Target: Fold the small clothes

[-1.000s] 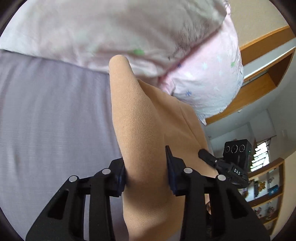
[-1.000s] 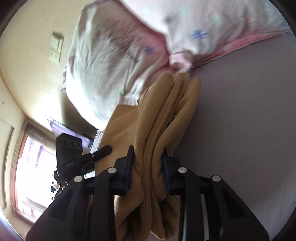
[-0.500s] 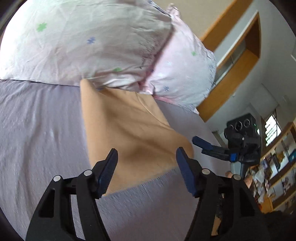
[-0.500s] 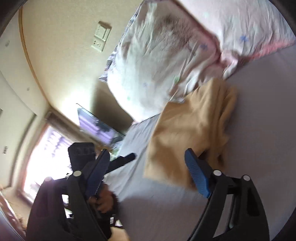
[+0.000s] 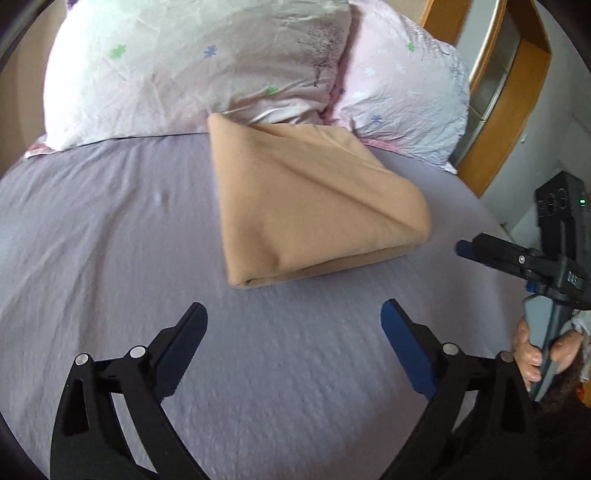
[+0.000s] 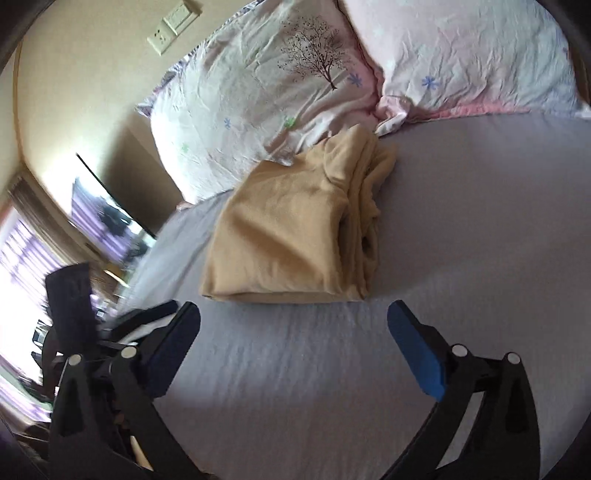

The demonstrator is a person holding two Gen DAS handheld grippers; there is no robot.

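Left gripper [image 5: 293, 325]: fingers spread wide, nothing between them, held above the lilac bedsheet [image 5: 110, 229]. Right gripper [image 6: 293, 325]: fingers likewise spread wide, holding nothing, above the same sheet.

The tan garment [image 5: 314, 206] lies folded into a compact bundle on the sheet, ahead of both grippers and apart from their fingertips. In the left wrist view its top face is smooth, with one diagonal crease and a folded edge toward the camera. In the right wrist view the stacked layers show along the bundle's right side [image 6: 364, 229], somewhat uneven.

The far end of the garment touches the white pillow [image 5: 192, 62] with the tree print; a pink pillow [image 5: 402, 92] lies beside it, and the two meet just behind the bundle.

In the left wrist view, the right gripper's body appears at the right edge, with the person's hand [image 5: 535, 354] around its handle. Wooden trim [image 5: 506, 107] stands beyond the bed. A wall socket [image 6: 173, 22] shows in the right wrist view.
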